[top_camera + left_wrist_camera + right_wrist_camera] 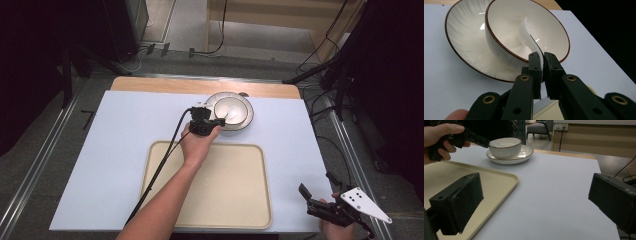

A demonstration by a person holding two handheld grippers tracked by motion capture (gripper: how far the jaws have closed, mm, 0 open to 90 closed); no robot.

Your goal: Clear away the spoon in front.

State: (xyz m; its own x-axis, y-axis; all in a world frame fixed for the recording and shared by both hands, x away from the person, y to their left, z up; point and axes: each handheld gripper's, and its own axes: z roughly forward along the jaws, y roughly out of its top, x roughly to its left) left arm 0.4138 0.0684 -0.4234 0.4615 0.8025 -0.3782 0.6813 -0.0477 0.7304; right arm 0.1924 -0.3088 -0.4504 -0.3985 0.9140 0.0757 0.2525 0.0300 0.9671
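While the worktop (125,130) carries a tray (240,200), we see a bowl (233,111) on its plate (216,100) just beyond; our left claw (543,58) is clamped on the spoon (530,37) lying in that bowl, and our right claw (534,202) stands apart, empty.

We can't see the spoon (530,33) handle end: it's hidden btwn the left gripper (543,65) pads. Bowl (524,35) covers the plate (466,37) centre, and the frame top cuts both rims. Right gripper (534,202) jaws are cropped at the frame edges.
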